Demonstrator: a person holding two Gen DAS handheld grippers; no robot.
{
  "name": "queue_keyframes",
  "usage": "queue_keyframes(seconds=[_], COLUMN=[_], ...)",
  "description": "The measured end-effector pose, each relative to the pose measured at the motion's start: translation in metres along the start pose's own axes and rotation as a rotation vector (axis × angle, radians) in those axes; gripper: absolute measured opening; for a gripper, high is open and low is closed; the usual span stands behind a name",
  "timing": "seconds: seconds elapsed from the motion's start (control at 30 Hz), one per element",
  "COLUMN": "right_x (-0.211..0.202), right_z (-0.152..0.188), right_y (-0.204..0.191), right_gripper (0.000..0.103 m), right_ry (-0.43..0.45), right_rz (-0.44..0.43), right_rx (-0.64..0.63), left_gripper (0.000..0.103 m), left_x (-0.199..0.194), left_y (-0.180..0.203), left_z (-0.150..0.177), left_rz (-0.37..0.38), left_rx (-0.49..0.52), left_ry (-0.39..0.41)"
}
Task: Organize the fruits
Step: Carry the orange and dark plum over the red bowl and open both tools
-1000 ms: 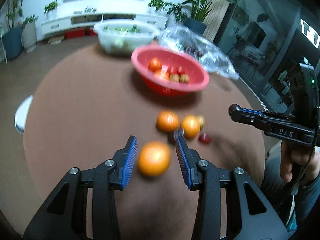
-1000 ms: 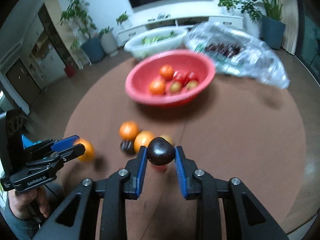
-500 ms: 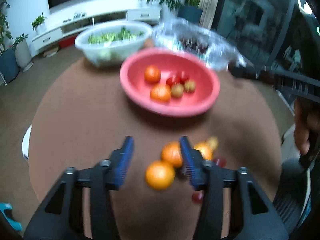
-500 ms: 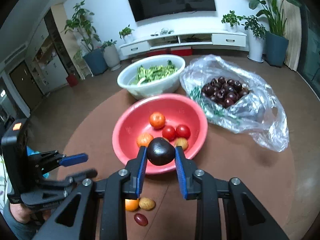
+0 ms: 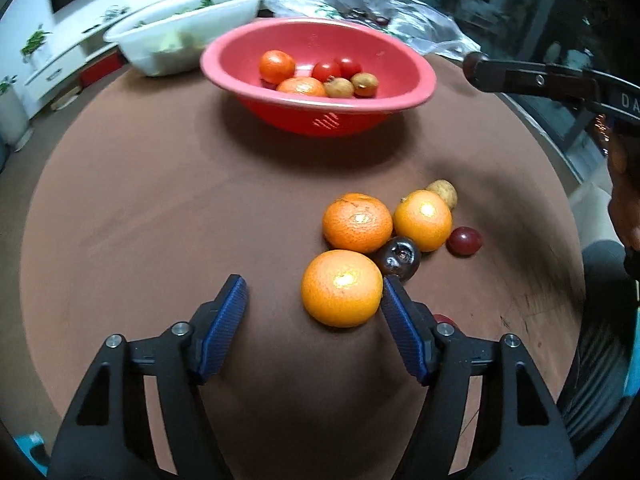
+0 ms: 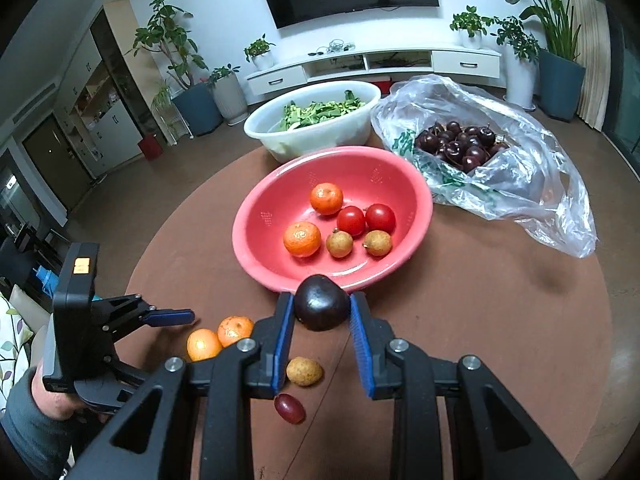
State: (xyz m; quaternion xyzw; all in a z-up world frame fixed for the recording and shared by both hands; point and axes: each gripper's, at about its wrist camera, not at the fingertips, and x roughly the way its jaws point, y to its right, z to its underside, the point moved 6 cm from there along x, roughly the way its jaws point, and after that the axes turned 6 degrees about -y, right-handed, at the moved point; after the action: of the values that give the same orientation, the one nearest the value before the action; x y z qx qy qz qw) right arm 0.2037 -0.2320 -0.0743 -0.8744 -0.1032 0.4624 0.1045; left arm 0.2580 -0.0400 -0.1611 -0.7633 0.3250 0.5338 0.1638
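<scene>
Six fruits already lie in the red bowl (image 6: 256,236). The right gripper (image 6: 321,322) is clamped on a dark plum (image 6: 321,307) near its rim. The left gripper (image 5: 314,310), jaws just widened, straddles an orange (image 5: 341,288) without touching; several fruits remain on the table (image 5: 140,208).

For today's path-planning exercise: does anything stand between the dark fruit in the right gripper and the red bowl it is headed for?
Nothing visible does. The right gripper holds the dark fruit just short of the red bowl's near rim, with only bare table between them.
</scene>
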Motion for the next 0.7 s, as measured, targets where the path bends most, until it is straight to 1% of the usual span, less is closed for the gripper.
queue_keyframes(seconds=[0.03,0.13,0.2,0.27,0.4,0.5,0.63,0.7], right_x=[0.0,0.001,0.002,0.003,0.002,0.001,0.002,0.004], right_z=[0.001,0.002,0.002,0.002,0.002,0.0,-0.006,-0.015], right_y=[0.0,-0.003,-0.004,-0.005,-0.005,-0.004,0.0,0.003], right_gripper=[0.031,0.031,0.031,0.031,0.031,0.031,0.031,0.031], right_ry=[-0.001,-0.005,-0.008,-0.008,-0.002,0.001,-0.001,0.002], right_rz=[-0.002,-0.003,-0.003,-0.005,-0.003,0.001,0.01,0.015], right_rx=[0.0,-0.006,-0.004,-0.004,-0.013,-0.015,-0.015,-0.016], left_gripper=[0.064,0.05,0.045,0.038,0.037,0.037,0.037,0.037], left_x=[-0.002,-0.003,-0.003,-0.003,-0.004,-0.01,-0.037,-0.05], left_y=[0.001,0.005,0.007,0.009,0.011,0.007,-0.007,-0.012], left_z=[0.004,0.005,0.005,0.005,0.006,0.009,0.006,-0.007], left_rz=[0.012,0.058,0.078,0.101,0.099,0.09,0.088,0.079], left_rx=[0.009,0.025,0.033,0.037,0.041,0.024,-0.028,-0.044], left_ry=[0.001,0.004,0.008,0.011,0.013,0.022,0.084,0.122])
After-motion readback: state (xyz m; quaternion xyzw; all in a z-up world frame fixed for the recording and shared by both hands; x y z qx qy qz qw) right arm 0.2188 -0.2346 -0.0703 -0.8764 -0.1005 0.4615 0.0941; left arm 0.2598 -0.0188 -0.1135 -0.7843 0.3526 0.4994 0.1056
